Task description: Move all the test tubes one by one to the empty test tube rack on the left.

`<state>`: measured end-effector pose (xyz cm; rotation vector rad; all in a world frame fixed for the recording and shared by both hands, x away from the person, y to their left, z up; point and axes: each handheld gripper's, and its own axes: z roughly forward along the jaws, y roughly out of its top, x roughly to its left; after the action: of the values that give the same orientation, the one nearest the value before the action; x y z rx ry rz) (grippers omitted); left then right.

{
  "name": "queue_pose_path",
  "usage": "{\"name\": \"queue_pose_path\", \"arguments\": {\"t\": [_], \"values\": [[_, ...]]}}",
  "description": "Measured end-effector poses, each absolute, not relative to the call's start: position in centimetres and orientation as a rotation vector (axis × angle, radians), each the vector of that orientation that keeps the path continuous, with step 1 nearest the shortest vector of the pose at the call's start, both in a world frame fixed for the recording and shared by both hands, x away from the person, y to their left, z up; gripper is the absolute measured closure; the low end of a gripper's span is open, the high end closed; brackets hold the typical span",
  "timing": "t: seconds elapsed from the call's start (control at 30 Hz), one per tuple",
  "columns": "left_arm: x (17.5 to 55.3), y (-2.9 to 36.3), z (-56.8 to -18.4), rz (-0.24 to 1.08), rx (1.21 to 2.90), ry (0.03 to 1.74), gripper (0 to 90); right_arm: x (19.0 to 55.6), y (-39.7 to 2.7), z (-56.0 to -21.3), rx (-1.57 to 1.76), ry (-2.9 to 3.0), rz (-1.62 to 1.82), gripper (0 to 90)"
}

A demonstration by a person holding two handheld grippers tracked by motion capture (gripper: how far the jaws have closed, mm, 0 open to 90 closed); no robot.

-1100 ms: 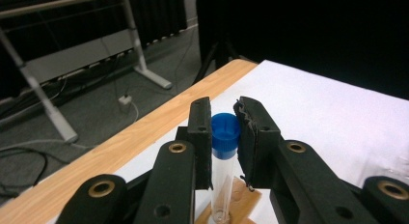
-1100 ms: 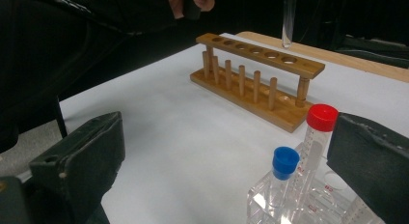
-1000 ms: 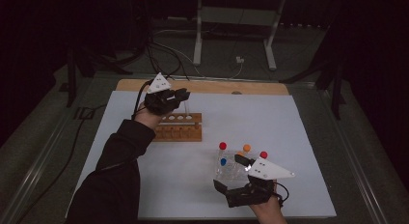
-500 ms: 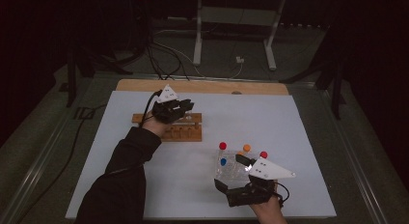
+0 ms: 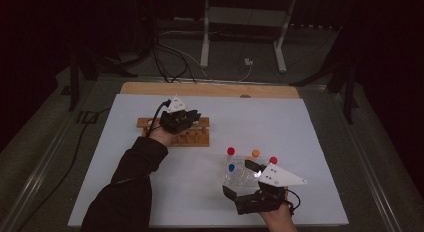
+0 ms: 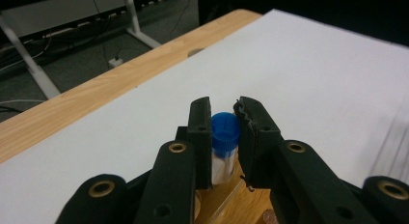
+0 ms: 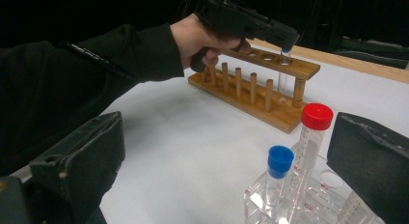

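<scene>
My left gripper (image 6: 224, 110) is shut on a blue-capped tube (image 6: 225, 130), gripped just below the cap. It hangs over the right end of the wooden rack (image 5: 195, 138). In the right gripper view the tube (image 7: 282, 74) stands upright through the end hole of the wooden rack (image 7: 251, 96), still held by the left gripper (image 7: 288, 43). My right gripper (image 7: 231, 151) is open, its jaws wide apart on either side of a clear plastic rack (image 7: 270, 195). That rack holds a red-capped tube (image 7: 317, 116) and a blue-capped tube (image 7: 280, 161).
The white sheet (image 5: 300, 122) covers a wooden board (image 5: 210, 89) on the table. In the high view the clear rack (image 5: 245, 174) carries red (image 5: 230, 151), orange (image 5: 256, 153), red (image 5: 273, 160) and blue (image 5: 231, 167) caps. The left sleeve (image 5: 125, 192) crosses the near left.
My left gripper has come down and a little to the right with the tube, from above the wooden rack's back to low over its right end. The right gripper has kept still.
</scene>
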<state>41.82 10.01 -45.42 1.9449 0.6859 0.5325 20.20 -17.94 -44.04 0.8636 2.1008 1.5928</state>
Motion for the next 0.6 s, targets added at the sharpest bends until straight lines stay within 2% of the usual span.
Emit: {"name": "queue_pose_path", "arguments": {"t": [0.33, 0.47, 0.6], "values": [[41.92, 10.08, -45.22, 0.513, 1.970, 0.685, 77.3, 20.17, -17.92, -43.93, 0.860, 2.119, 1.609, 0.0], [42.10, 10.34, -45.09, 0.468, 1.964, 0.709, 75.4, 20.12, -17.96, -43.82, 0.860, 2.114, 1.609, 0.0], [41.76, 10.67, -44.59, 0.448, 1.959, 0.706, 59.8, 20.19, -18.04, -43.80, 0.861, 2.112, 1.599, 0.0]]}}
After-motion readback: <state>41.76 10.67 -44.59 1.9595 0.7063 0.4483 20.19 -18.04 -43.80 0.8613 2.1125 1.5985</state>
